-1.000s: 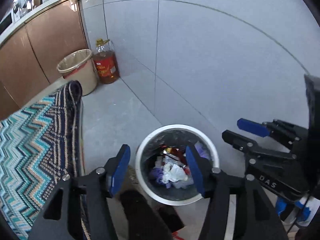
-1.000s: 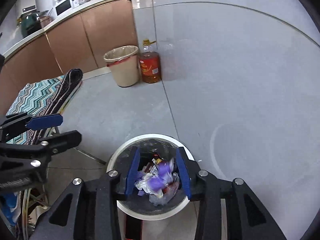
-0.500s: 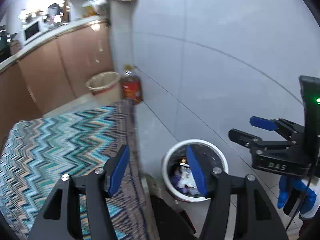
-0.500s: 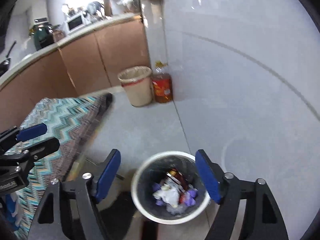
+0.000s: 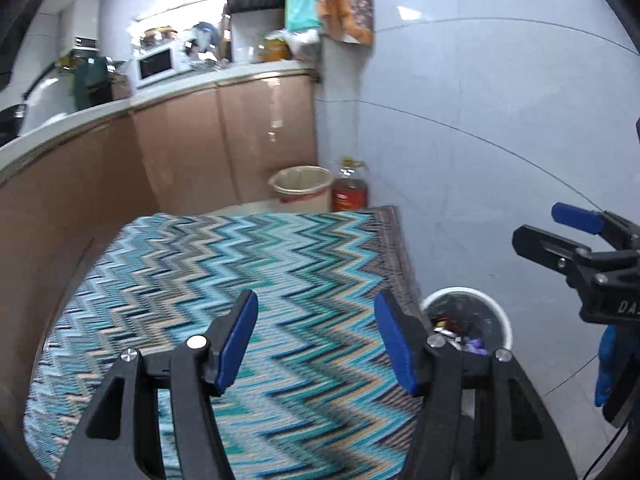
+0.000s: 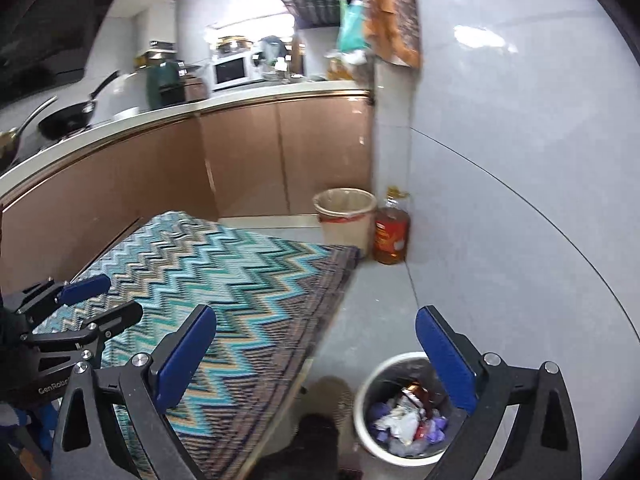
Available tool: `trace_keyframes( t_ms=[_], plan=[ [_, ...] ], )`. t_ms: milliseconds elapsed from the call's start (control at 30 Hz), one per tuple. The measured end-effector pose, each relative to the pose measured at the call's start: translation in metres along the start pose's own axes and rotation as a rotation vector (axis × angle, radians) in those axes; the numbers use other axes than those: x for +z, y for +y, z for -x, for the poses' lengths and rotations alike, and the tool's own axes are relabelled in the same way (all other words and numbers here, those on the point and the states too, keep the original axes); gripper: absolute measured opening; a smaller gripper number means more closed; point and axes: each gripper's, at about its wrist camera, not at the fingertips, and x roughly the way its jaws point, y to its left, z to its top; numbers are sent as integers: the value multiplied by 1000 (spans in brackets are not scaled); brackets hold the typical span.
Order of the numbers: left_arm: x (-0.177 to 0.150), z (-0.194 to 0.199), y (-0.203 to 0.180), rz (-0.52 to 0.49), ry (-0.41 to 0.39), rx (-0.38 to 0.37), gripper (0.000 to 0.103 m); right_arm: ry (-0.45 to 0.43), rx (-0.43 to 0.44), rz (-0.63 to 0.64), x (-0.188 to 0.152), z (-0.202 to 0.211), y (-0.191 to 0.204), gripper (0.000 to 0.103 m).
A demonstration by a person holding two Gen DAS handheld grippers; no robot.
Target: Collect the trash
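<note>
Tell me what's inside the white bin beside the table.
The white bin holds crumpled white paper, purple scraps and a red wrapper. Anything beneath that pile is hidden.

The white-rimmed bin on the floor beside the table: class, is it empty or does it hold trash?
It holds trash. The white-rimmed bin shows crumpled white paper, purple scraps and a red wrapper heaped inside, below the rim.

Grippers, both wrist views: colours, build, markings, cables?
Both are black, triangular-framed, with silver screw heads and flat blue pads. The left gripper carries white "GenRobo..." lettering, seen from the right wrist view. The right gripper shows "DA..." lettering in the left wrist view, with a blue glove and thin dark cable below.
</note>
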Motion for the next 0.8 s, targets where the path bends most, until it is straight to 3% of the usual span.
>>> trace_keyframes(
  t_ms=[200, 467, 800],
  plan=[
    [-15, 35, 41, 22, -64, 111, 62, -35, 12, 85, 4, 8, 53, 100],
    [-22, 76, 88, 125, -140, 210, 70, -90, 48, 171, 15, 17, 112, 101],
    [-31, 105, 124, 188, -214, 345, 83, -119, 77, 212, 22, 21, 153, 101]
  ],
)
